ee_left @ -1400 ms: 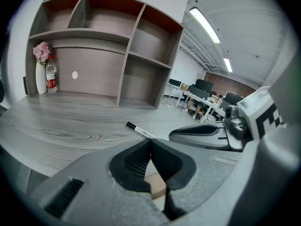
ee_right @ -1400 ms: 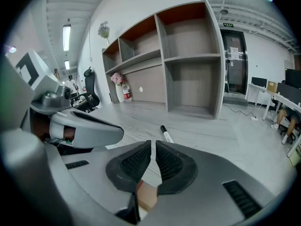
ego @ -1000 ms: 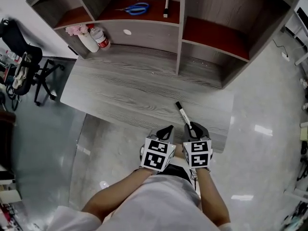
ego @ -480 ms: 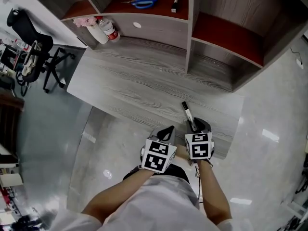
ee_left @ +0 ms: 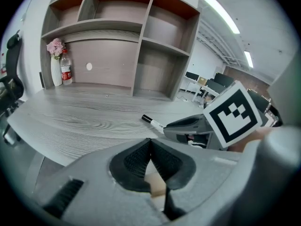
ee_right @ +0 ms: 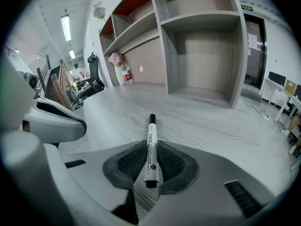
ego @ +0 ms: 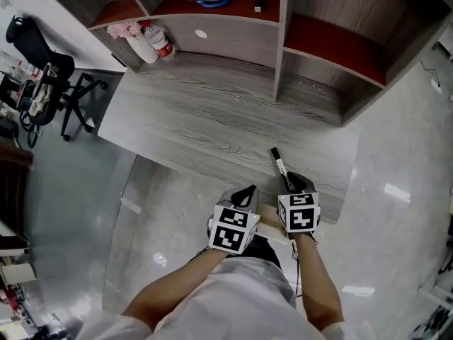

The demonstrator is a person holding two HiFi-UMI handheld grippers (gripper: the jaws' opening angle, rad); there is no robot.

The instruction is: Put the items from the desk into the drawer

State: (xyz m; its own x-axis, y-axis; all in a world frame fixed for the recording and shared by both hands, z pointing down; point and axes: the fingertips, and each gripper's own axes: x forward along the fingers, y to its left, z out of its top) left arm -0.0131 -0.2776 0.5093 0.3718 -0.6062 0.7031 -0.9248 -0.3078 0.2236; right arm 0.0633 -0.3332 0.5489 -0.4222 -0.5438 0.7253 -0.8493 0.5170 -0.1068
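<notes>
The jaws of the right gripper (ee_right: 149,166) pinch a white marker (ee_right: 150,142) near its rear end. Its black far tip points forward, low over the grey wooden surface (ego: 205,119) near its front edge. The jaws of the left gripper (ee_left: 150,147) are pressed together with nothing between them. Both forearms reach forward from the body, holding the two grippers level and just beside each other at that front edge.
</notes>
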